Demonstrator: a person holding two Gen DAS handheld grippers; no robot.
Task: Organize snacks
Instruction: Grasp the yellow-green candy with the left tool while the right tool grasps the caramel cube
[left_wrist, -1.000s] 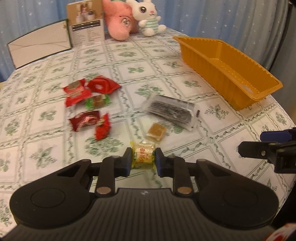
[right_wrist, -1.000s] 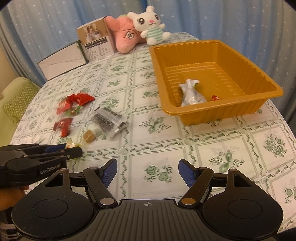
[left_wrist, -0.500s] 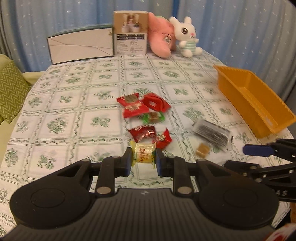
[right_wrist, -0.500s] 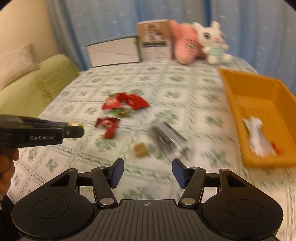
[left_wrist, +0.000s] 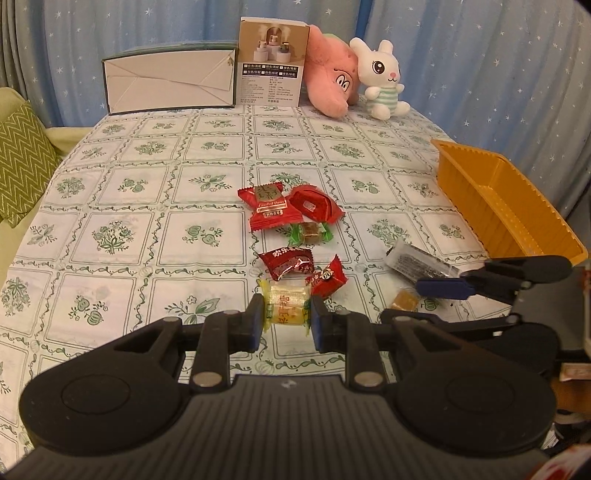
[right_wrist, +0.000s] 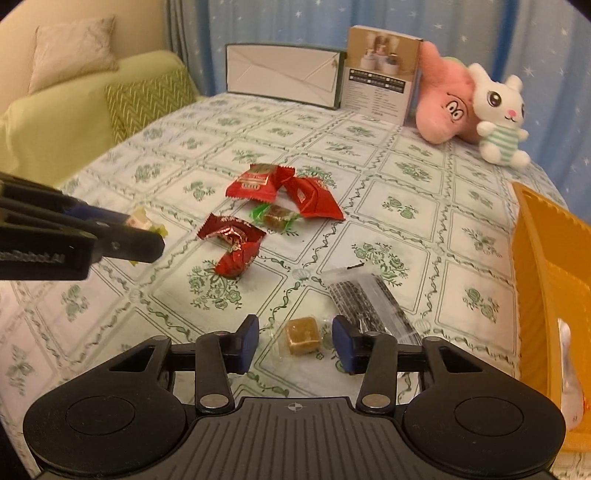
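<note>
My left tongs (left_wrist: 286, 316) grip a yellow candy (left_wrist: 286, 307); my right tongs (right_wrist: 294, 344) hang spread around a brown cube (right_wrist: 302, 335).

The candy is a pale yellow twist-wrap with printed characters, pinched end to end above the table (left_wrist: 110, 192), toward its near edge. The caramel-brown cube sits in clear wrap on the cloth, untouched between my parted right fingers. Red packets (right_wrist: 232, 240) lie mid-table; the orange tray (right_wrist: 543, 266) sits at the right edge.

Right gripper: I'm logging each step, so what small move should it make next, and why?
Probably ease down and close. The right gripper is open, with the brown caramel cube sitting between its fingers on the tablecloth. The left gripper already holds the yellow candy, and the orange tray waits at the right.
</note>
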